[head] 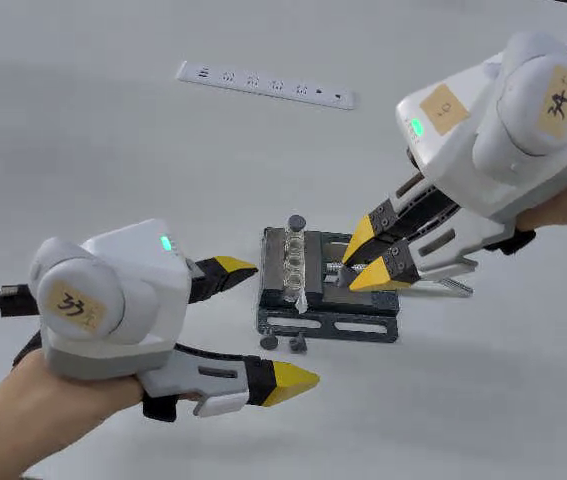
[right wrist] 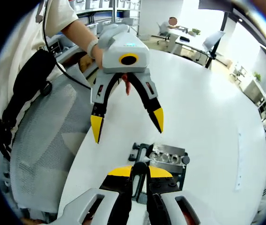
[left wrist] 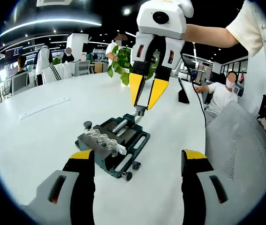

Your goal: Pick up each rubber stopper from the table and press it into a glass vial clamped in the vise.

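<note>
One dark round rubber stopper (head: 296, 222) already sits on the vial at the far end of the row of clear glass vials (head: 293, 268) clamped in the dark metal vise (head: 333, 325). The other vials look open. Two loose stoppers (head: 270, 342) lie on the white bench (head: 113, 150) against the vise's near edge, just beyond the left gripper (head: 263, 322), whose fingers (head: 293, 378) are spread wide and hold nothing. So most of the job is judged left to do.

The right gripper (head: 348, 276) hangs over the vise beside the row, its fingers (head: 391, 266) drawn narrow. The left gripper view shows a small dark held stopper (left wrist: 141, 111) pinched at their tips. The head view leaves that unclear.
</note>
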The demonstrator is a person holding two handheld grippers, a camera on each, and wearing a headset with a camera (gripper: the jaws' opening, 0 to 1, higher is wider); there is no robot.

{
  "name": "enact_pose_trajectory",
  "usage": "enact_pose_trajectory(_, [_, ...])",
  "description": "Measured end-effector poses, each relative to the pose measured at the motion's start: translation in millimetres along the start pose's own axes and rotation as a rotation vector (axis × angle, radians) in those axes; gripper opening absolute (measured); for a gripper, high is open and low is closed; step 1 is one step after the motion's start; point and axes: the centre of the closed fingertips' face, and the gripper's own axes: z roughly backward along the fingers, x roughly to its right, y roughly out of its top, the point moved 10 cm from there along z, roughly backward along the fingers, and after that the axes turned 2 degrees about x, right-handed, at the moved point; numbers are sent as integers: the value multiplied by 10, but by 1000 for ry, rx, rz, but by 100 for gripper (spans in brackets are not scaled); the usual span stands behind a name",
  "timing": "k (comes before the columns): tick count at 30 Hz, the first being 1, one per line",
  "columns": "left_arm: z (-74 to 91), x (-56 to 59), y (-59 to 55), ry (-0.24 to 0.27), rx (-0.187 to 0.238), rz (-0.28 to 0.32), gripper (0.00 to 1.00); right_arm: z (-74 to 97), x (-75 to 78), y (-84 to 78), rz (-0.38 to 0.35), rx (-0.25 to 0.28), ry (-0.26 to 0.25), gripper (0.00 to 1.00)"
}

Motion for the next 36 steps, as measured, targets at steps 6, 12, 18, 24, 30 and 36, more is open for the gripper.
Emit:
enact_pose_trajectory(6, [-5, -69, -30, 25, -8, 18, 87, -41, 215, 5, 31, -33, 1, 5])
enact_pose_trajectory(12, [0, -120, -60, 45, -16, 22, 97, -103, 343, -17, 57, -66, 2, 5])
enact_pose_trajectory(18, [18, -179, -83, 69, -17, 16, 99, -176, 448, -11, 72, -74, -9, 5])
enact_pose_trajectory(24, [25, -207, -99, 80, -7, 29, 99, -273, 542, 6, 125, -97, -22, 5])
enact_pose_trajectory(30, [18, -202, -135, 90, -14, 44, 99, -372, 591, 3, 147, -116, -19, 5])
enact_pose_trajectory(36, [43, -238, -151, 107, -17, 51, 99, -436, 631, -25, 158, -130, -17, 5])
